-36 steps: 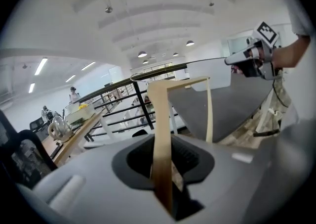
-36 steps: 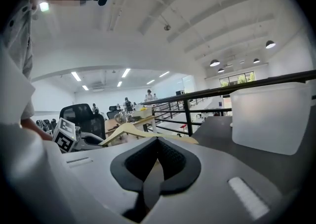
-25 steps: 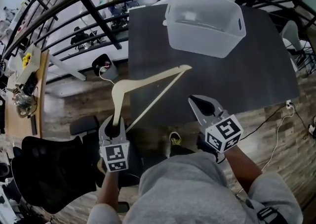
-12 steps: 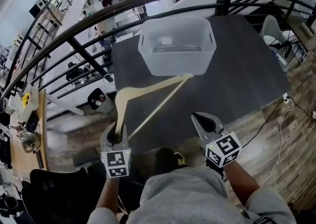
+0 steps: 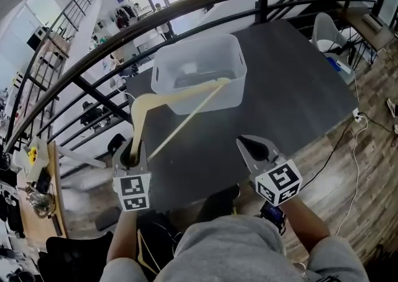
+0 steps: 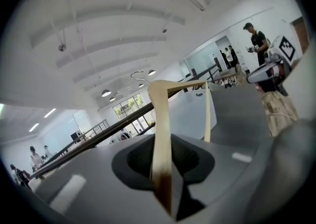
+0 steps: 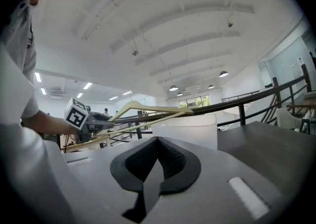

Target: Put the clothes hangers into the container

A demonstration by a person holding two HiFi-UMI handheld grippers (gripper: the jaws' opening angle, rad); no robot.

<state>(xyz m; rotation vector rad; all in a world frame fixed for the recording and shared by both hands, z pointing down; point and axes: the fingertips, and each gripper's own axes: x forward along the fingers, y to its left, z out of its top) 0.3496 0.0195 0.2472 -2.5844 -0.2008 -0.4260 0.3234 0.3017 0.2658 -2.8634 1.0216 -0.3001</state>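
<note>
Since a second ago, the wooden hanger (image 5: 180, 95) has travelled away from me toward the clear plastic container (image 5: 234, 81). Its far tip then stopped short of the container's near wall; now it lies over the open top. The hanger makes a long, thin triangle. Its long axis runs from near left, at my left gripper (image 5: 132, 155), to far right over the container's rim. One end of the hanger's arm is clamped between the left gripper's jaws, and the rest hangs in the air above the dark table (image 5: 292, 88). The container stands on the far part of that table, beyond the left gripper and slightly to its right, so I judge the coming move is a push further along that same line, then a drop. My right gripper (image 5: 252, 146) sits near me on the right, well apart from the hanger, its jaws closed together with nothing between them. The left hand is plainly the nearer one.
</note>
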